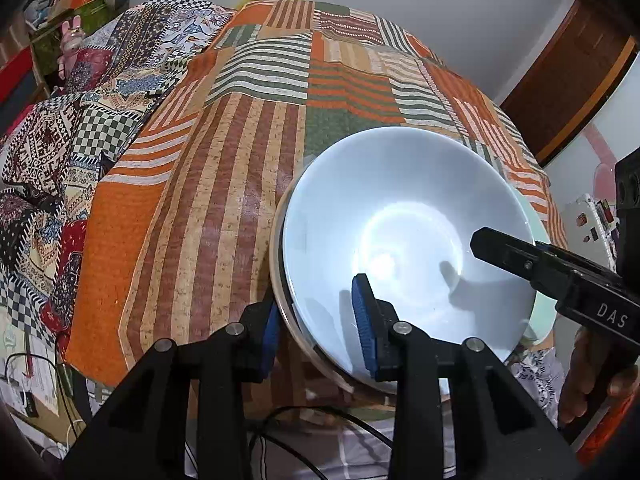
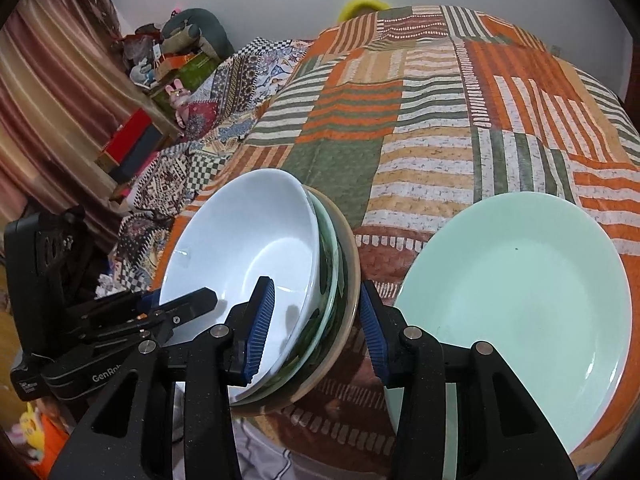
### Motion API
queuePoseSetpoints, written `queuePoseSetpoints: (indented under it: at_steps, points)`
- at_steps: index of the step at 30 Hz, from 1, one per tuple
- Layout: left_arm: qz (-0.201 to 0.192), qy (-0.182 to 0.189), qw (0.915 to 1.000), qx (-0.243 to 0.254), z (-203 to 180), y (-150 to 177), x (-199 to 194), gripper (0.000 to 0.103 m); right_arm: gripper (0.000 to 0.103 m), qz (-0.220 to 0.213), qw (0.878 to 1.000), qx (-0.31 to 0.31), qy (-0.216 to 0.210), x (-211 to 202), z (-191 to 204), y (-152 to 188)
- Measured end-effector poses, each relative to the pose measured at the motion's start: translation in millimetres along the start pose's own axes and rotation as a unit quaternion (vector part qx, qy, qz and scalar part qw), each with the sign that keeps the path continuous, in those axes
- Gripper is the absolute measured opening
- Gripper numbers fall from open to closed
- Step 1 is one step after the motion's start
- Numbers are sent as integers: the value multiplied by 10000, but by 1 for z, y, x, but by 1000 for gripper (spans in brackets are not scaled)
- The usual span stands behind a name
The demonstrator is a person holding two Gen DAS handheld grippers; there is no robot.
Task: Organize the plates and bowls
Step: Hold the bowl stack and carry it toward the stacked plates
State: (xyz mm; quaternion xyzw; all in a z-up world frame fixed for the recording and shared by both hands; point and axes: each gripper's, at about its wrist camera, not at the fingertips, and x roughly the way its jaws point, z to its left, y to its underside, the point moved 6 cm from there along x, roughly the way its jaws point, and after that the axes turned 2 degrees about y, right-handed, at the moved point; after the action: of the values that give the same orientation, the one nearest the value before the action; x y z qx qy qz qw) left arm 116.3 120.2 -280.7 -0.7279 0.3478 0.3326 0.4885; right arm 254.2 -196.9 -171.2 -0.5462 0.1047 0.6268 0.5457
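A white bowl point(image 1: 404, 236) point(image 2: 244, 240) is nested on top of a green bowl point(image 2: 330, 280) and a beige bowl point(image 2: 350, 264), and the stack stands tilted at the near edge of the bed. My left gripper point(image 1: 318, 330) point(image 2: 176, 302) is shut on the stack's left rim, one pad inside the white bowl and one outside. On the opposite rim my right gripper point(image 2: 318, 326) point(image 1: 516, 258) is shut the same way. A mint-green plate point(image 2: 520, 304) point(image 1: 540, 320) lies on the bed just right of the stack.
The orange striped bedspread point(image 1: 224, 184) point(image 2: 440, 128) stretches away behind the dishes. A patchwork quilt point(image 1: 80, 128) is bunched along its left side, with boxes and toys point(image 2: 160, 76) beyond. A person's hand point(image 1: 588, 376) holds the right gripper. Cables point(image 1: 280, 440) lie on the floor below.
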Motion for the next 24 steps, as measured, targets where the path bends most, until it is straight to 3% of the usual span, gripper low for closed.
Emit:
queuePoseSetpoints:
  at_steps: [14, 24]
  points:
    - [-626, -7, 9976, 279, -37, -16, -57, 34, 39, -582, 9982, -2, -133, -49, 4, -12]
    - [-834, 112, 9949, 564, -77, -26, -80, 34, 39, -1070, 9942, 83, -85, -93, -11, -17]
